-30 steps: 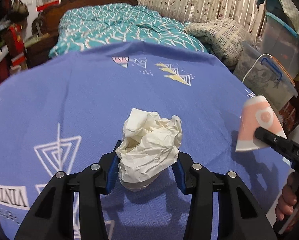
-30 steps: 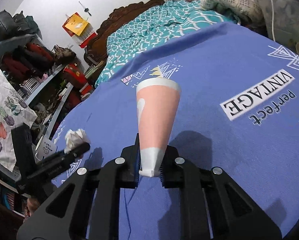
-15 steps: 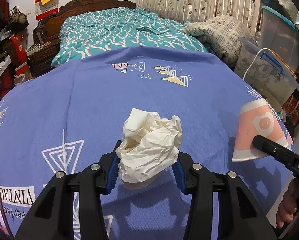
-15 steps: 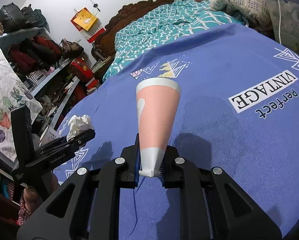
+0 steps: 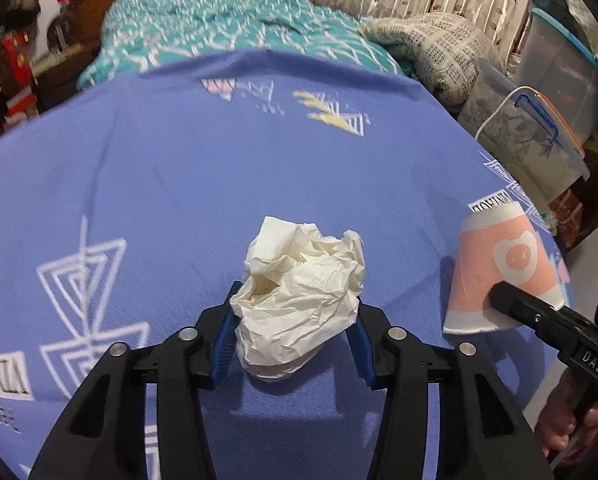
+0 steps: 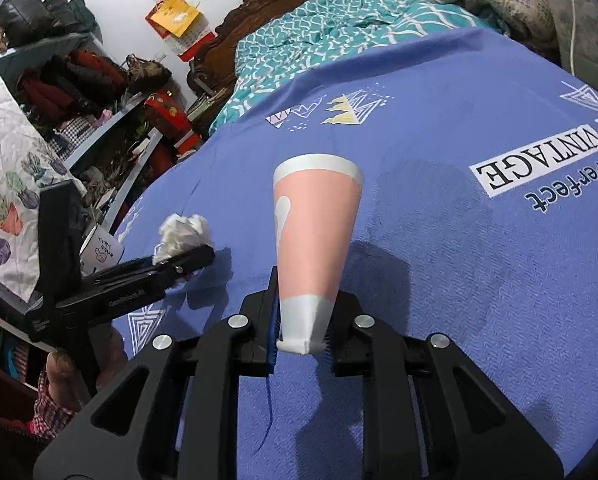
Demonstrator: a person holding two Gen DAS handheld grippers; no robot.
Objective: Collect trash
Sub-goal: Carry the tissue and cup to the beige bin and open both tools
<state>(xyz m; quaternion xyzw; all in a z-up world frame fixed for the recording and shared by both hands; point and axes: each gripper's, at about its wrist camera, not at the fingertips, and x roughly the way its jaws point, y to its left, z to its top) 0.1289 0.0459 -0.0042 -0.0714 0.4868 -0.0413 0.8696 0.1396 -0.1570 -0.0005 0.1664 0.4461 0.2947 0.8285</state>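
Change since earlier frames: the two held items sit closer together, the left wrist view now showing the paper cup (image 5: 503, 276) larger and nearer at right, and the right wrist view showing the tissue wad (image 6: 185, 236) nearer at left; both views have shifted over the blue printed cloth (image 5: 219, 168). Item one: left gripper (image 5: 293, 334), jaws clenched on the crumpled white tissue wad, which bulges up and forward between the blue pads and hangs clear above the cloth. Item two: right gripper (image 6: 301, 338), jaws pinching the flattened lower end of the pink-and-white paper cup, its long axis running straight forward along the fingers, wider white-banded end far. Relation of note: cup lies right of the tissue, tissue left of the cup, near one another but not touching; each piece is already in its own gripper, so neither arm needs to reach for the other's load. Surface: bench or bed under the blue cloth, cannot tell which; teal bedspread (image 5: 227, 36) and carved headboard far, cluttered shelves (image 6: 79, 92) left, plastic storage boxes (image 5: 539, 120) right. No bin or bag is visible in either view. Judgement: both pieces collected, disposal pending; receptacle location unknown.
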